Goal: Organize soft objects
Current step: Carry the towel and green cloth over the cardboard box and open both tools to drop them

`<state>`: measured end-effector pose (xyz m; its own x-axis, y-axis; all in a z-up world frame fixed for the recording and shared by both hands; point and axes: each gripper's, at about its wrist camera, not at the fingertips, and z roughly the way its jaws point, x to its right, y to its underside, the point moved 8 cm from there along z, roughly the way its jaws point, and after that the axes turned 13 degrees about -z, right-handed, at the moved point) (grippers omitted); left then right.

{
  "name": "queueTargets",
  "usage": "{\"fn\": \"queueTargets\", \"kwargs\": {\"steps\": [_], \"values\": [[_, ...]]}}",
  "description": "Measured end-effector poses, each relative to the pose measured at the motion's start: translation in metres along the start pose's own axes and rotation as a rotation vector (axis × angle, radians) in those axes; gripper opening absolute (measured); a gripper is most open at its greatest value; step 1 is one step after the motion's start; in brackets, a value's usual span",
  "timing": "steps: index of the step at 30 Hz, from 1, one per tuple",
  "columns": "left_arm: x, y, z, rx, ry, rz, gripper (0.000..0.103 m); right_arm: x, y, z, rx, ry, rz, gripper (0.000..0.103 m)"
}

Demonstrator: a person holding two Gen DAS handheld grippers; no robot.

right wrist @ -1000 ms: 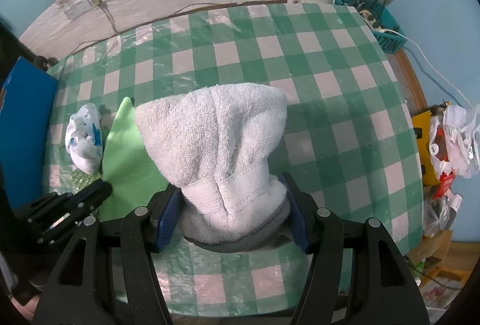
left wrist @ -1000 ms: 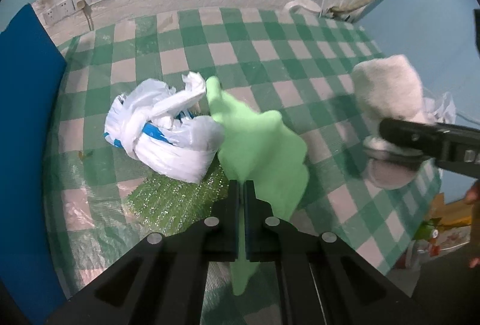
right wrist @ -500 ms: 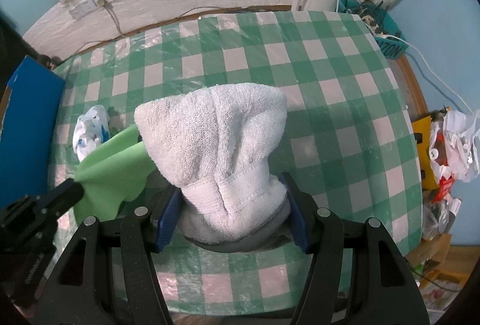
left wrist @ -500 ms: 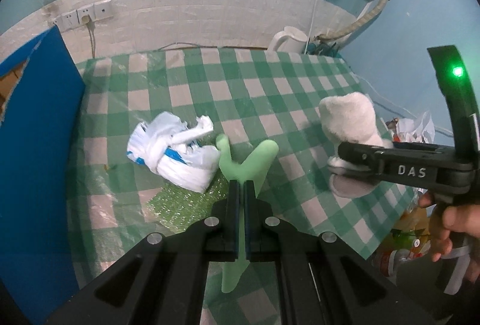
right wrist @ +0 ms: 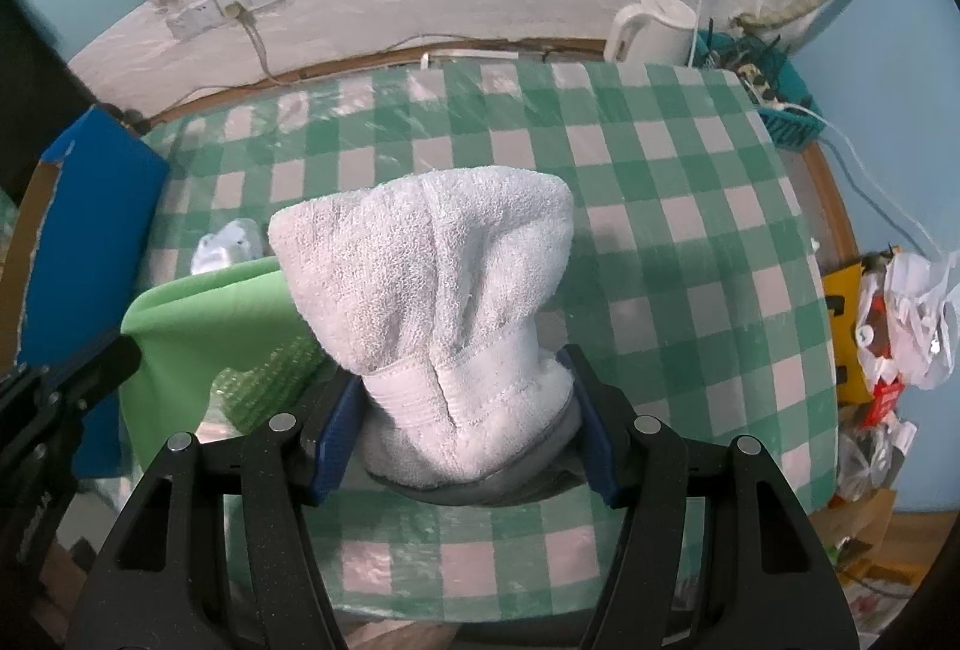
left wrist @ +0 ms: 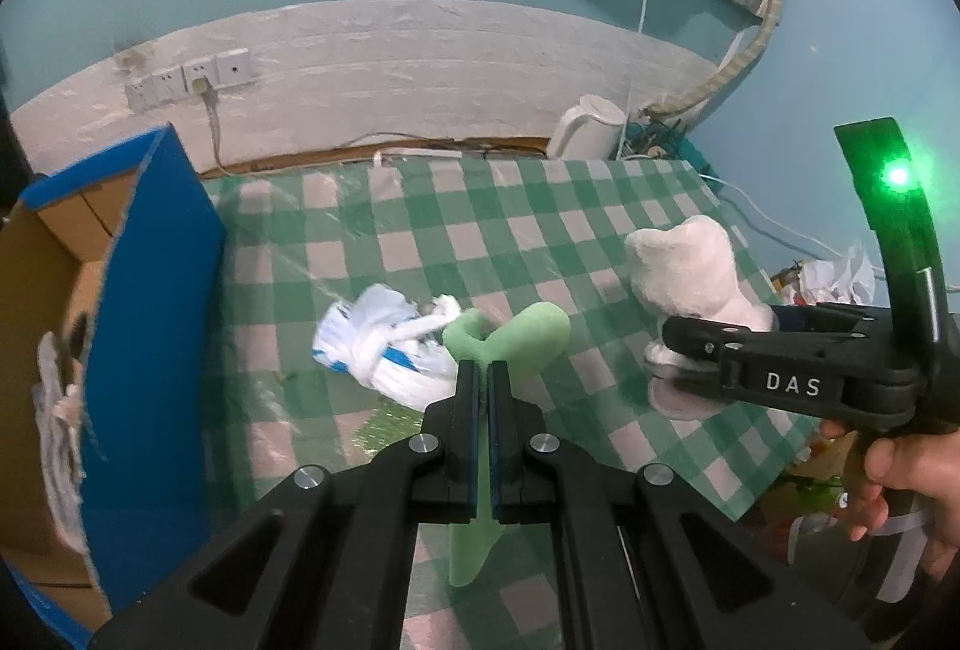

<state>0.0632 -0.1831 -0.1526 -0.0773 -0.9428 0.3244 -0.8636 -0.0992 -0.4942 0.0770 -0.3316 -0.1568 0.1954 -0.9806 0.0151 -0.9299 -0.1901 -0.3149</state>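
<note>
Jaws, left: my left gripper is pinched tight on the green cloth; the cloth sticks up past the tips and hangs below them, lifted off the table.
Jaws, right: my right gripper is clamped on the white towel; its blue pads press both sides of the bunched lower end, and the towel stands up above them.
Far left: I see an open blue box at the table's left edge, with something pale inside that I cannot make out.
Table, left of centre: a knotted white bag lies on the checked cover, with a shiny green sheet just beside it.
Far edge: a white kettle stands behind the table.
Right: a hand holds the right gripper's handle; the towel is above the table's right edge.
</note>
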Motion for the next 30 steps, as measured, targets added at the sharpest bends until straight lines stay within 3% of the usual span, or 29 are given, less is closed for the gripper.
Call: {"fn": "queueTargets", "kwargs": {"steps": [30], "values": [[-0.058, -0.039, -0.074, 0.147, -0.086, -0.072, 0.003, -0.084, -0.05, -0.057, 0.126, -0.022, -0.142, 0.063]]}}
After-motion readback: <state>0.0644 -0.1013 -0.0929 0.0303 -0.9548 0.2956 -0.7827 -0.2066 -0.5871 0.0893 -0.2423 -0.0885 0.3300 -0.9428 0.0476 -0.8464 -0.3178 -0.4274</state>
